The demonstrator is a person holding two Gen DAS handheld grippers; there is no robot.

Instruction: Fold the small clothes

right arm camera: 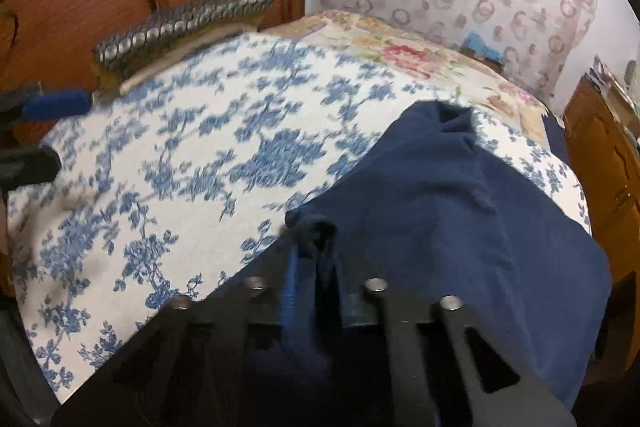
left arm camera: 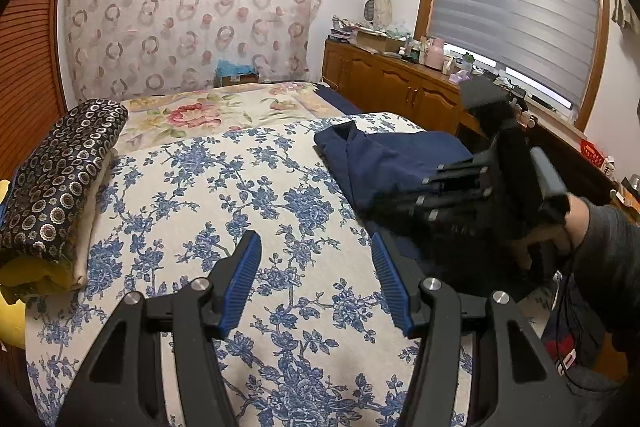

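The navy garment (right arm camera: 460,227) lies rumpled and partly folded on the bed's right side, collar away, one bunched edge lifted off the bed.

The bed (left arm camera: 180,195), spread with a blue-floral cover, carries a navy garment (left arm camera: 384,163) near its right edge and apparently folded fabrics (left arm camera: 60,179) stacked at its left.

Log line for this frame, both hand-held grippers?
left hand-held gripper open, empty | right hand-held gripper shut on navy garment | floral bedspread
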